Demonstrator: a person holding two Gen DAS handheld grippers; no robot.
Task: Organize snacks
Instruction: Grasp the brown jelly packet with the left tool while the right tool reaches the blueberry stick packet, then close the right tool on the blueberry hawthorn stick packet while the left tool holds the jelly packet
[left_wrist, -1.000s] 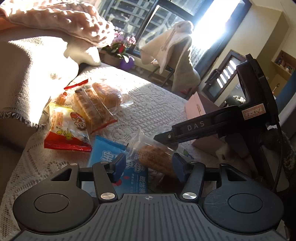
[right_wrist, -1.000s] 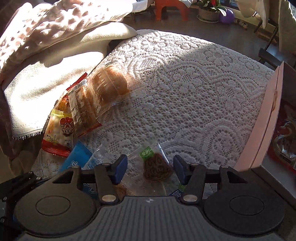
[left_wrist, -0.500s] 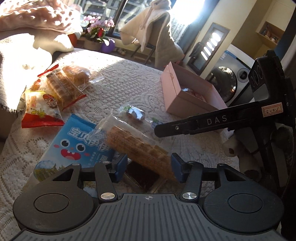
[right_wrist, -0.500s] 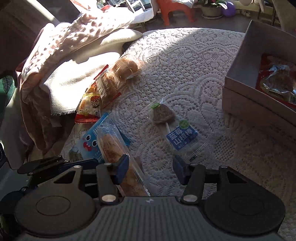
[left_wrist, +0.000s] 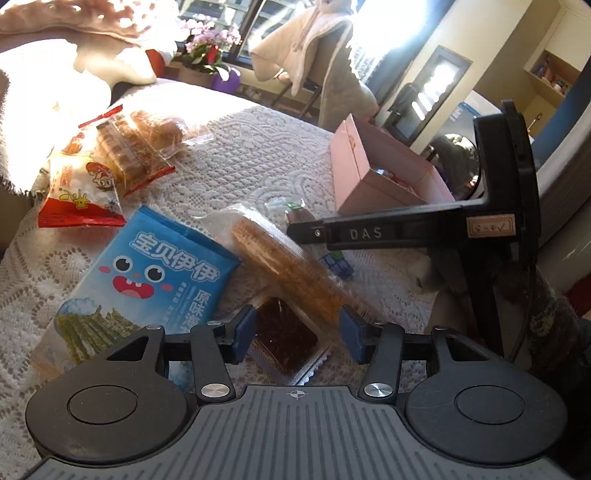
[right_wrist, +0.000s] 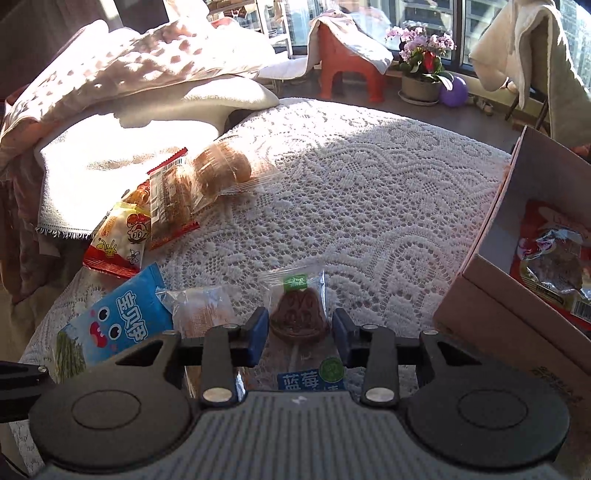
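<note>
Right hand-held gripper (right_wrist: 297, 334) wide, straddling the chocolate lollipop (right_wrist: 298, 317); drop lower, close squarely; box (right_wrist: 491, 295) at three o'clock.

You are working in a sunlit living room. Ahead of you, tall dark-framed windows (right_wrist: 480, 33) throw hard light and long shadows over the white lace cloth (right_wrist: 369, 177) that covers the surface. To your left, a pale blanket (right_wrist: 122, 155) and a pink dimpled throw (right_wrist: 147, 62) lie heaped on what looks like a sofa. By the window you can see an orange plastic stool (right_wrist: 347, 70), a potted plant with pink flowers (right_wrist: 421, 62) and a purple balloon (right_wrist: 453, 91) on the dark floor. A chair draped with a cream garment (left_wrist: 325, 62) stands farther right. The wall (left_wrist: 517, 48) beyond it is yellow, with a recessed shelf (left_wrist: 554, 74).
</note>
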